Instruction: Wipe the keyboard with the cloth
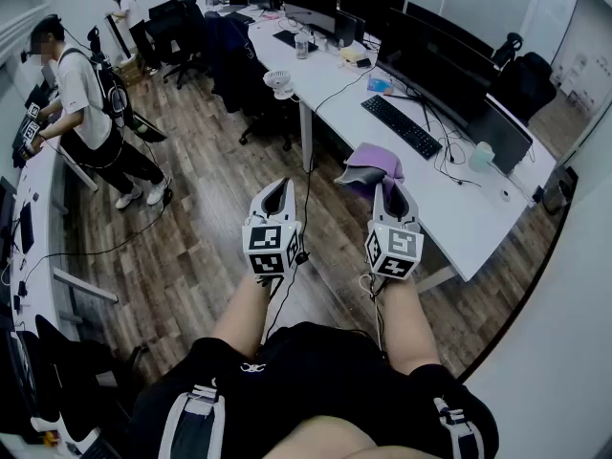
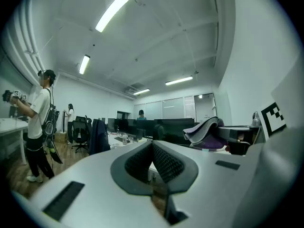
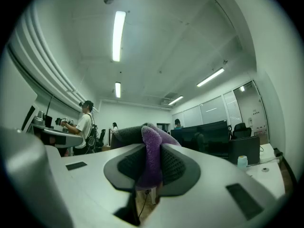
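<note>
A black keyboard [image 1: 402, 126] lies on the long white desk [image 1: 459, 218] in front of dark monitors. My right gripper [image 1: 385, 191] is shut on a purple and grey cloth [image 1: 371, 166], held in the air short of the desk's near edge; the cloth [image 3: 151, 160] is pinched between the jaw pads and folds over them. My left gripper [image 1: 278, 191] hangs beside it over the wooden floor, shut with nothing between its pads [image 2: 152, 163]. The cloth [image 2: 209, 129] also shows at the right of the left gripper view.
Monitors [image 1: 435, 60], cables, a small cup [image 1: 481, 155], a bottle [image 1: 302, 44] and a small fan [image 1: 278, 82] crowd the desk. Office chairs [image 1: 182, 22] stand at the back. A person [image 1: 86, 113] with grippers stands at another desk on the left, another person [image 1: 127, 12] farther back.
</note>
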